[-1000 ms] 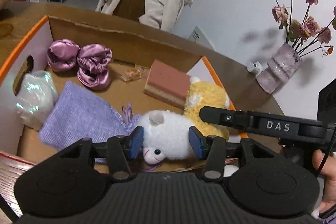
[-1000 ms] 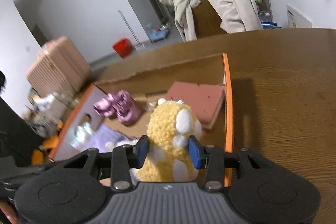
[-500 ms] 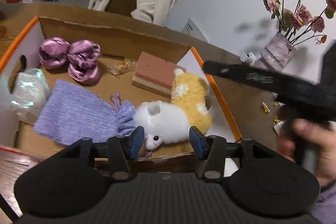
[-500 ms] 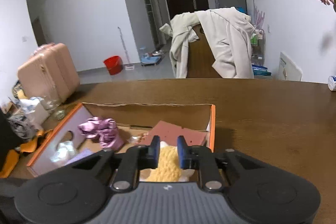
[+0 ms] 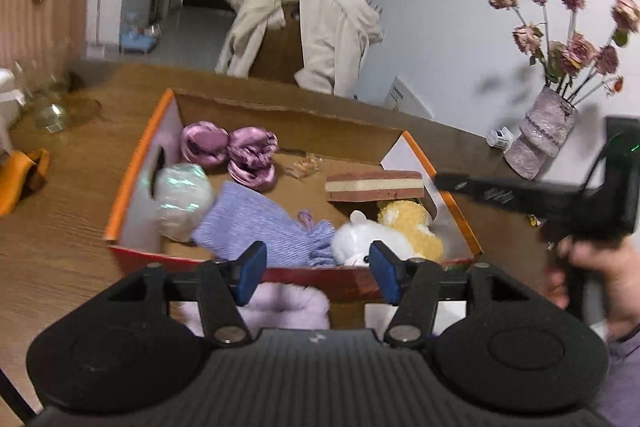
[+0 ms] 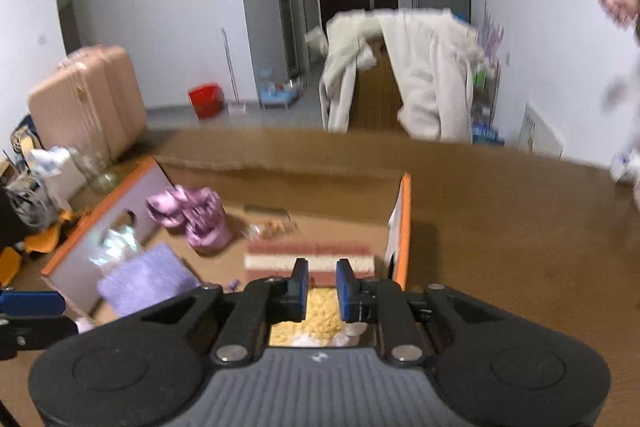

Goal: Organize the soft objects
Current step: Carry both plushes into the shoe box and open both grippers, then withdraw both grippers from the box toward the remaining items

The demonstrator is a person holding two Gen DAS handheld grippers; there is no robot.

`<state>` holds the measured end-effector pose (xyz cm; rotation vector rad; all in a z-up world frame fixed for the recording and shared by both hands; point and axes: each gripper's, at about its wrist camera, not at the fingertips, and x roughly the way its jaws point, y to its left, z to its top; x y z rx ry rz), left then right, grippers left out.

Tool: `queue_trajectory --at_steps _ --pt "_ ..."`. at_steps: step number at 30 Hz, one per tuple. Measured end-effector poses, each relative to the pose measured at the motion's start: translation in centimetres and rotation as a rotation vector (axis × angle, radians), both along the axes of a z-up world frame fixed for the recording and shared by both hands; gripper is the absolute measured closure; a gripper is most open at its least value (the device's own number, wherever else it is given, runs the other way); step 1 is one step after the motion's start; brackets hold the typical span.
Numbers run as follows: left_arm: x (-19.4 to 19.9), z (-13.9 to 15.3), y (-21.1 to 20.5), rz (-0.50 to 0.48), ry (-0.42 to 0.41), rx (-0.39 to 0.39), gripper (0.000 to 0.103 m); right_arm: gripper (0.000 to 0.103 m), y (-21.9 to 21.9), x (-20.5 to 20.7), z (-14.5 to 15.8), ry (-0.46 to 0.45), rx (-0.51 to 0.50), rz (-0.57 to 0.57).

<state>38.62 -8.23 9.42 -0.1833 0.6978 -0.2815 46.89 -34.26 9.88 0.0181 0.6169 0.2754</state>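
Left gripper (image 5: pixel 314 273) jaws released, empty, hovering at the box's near wall; a fluffy lilac item (image 5: pixel 286 309) lies just under it on the worktop (image 5: pixel 60 247), outside the box, probably next to go in. Right gripper (image 6: pixel 321 287) jaws narrowed to a small gap, nothing between them, above the yellow plush (image 6: pixel 306 319). Cardboard box (image 5: pixel 132 179) already holds most soft things: near right the white plush (image 5: pixel 368 237) touching the yellow one, lavender knit pouch (image 5: pixel 256 223) centre, iridescent bundle (image 5: pixel 182 195) left, layered sponge block (image 5: pixel 374 185) behind the plushes, two purple satin scrunchies (image 5: pixel 230 151) at the far wall. Judgement: nearly done, the lilac item left.
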Motion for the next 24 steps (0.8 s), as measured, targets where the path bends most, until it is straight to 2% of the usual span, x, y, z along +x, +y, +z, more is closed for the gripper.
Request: queue_trajectory --at_steps 3,5,9,16,22,24 --pt "-3.2 1.1 0.6 0.016 -0.081 0.028 0.033 0.087 -1.2 -3.6 2.2 -0.061 0.012 0.007" --pt "-5.5 1.6 0.9 0.026 -0.125 0.041 0.032 0.083 -2.1 -6.1 3.0 -0.086 0.036 0.015" --pt "-10.7 1.7 1.3 0.048 -0.2 0.054 0.025 0.079 -3.2 -12.0 3.3 -0.119 0.082 0.043" --pt "-19.2 0.4 0.7 0.089 -0.262 0.069 0.02 0.068 -3.1 -22.5 0.3 -0.147 0.112 0.094" --pt "-25.0 -1.7 0.1 0.135 -0.294 0.114 0.013 0.058 -1.8 -29.0 -2.7 -0.143 0.102 0.109" --pt "-26.2 -2.6 -0.4 0.133 -0.29 0.124 0.012 0.048 -1.6 -30.8 -3.4 -0.142 0.11 0.117"
